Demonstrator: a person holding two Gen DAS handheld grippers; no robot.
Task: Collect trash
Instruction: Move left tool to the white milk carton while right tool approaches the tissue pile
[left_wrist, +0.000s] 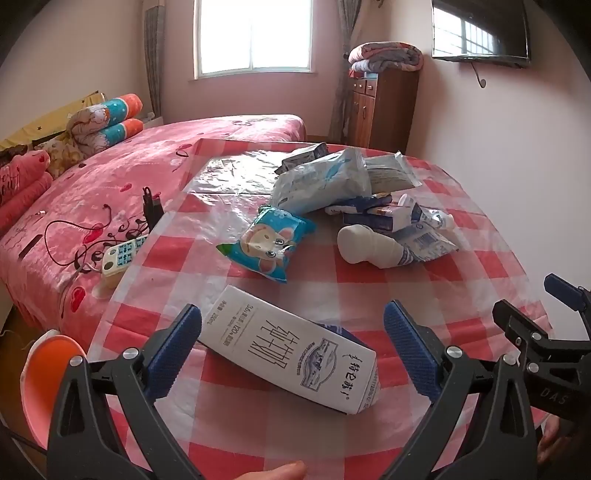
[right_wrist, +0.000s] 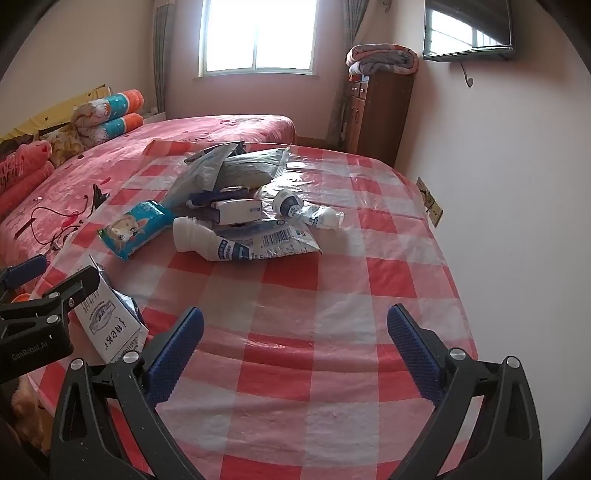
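A white milk carton lies flat on the red-checked tablecloth, between the wide-open fingers of my left gripper; the pads do not press on it. In the right wrist view the same carton shows at the left, beside the left gripper. My right gripper hovers open over bare cloth with nothing between its fingers. Further back lie a blue cartoon tissue pack, a white bottle and a heap of wrappers and small boxes.
An orange and pink bin stands off the table's near left edge. A pink bed with a remote control runs along the left. A wall with a socket borders the table's right side. A wooden cabinet stands behind.
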